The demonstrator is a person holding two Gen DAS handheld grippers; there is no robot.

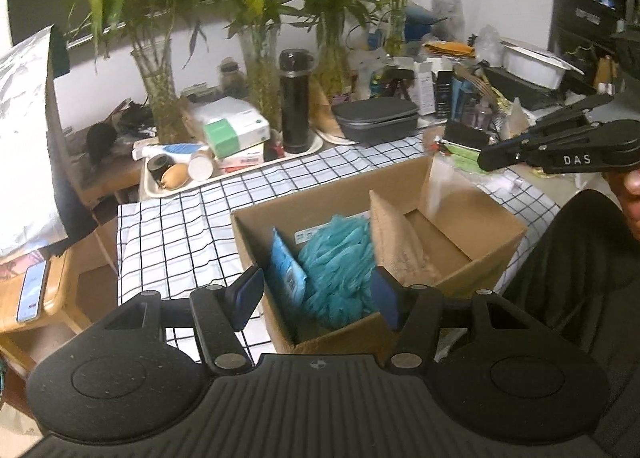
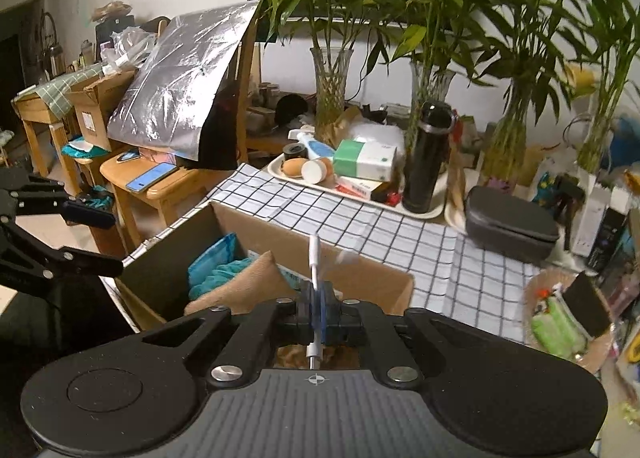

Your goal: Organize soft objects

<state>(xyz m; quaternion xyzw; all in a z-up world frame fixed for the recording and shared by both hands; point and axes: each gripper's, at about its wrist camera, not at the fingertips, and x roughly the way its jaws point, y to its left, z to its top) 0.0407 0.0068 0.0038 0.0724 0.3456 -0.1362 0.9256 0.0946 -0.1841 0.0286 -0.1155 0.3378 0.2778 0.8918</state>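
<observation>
An open cardboard box (image 1: 340,194) (image 2: 280,234) stands on the checked tablecloth (image 1: 172,234). Inside it lie a blue mesh sponge (image 1: 340,262) (image 2: 216,274), a blue packet (image 1: 286,270) (image 2: 214,254) and a tan cushion (image 1: 396,242) (image 2: 240,286). My left gripper (image 1: 316,296) hovers open over the box's near-left corner, nothing between its pads. My right gripper (image 2: 318,298) (image 1: 488,158) is shut on a thin clear packet (image 2: 314,258) (image 1: 444,186), seen edge-on, hanging over the box's right end.
Behind the box a tray (image 1: 180,190) holds small items and a black flask (image 1: 295,102); a grey case (image 1: 374,120) and glass vases of bamboo (image 2: 332,90) stand nearby. A wooden stool with a phone (image 1: 32,290) is left. A person's dark sleeve (image 1: 568,258) is right.
</observation>
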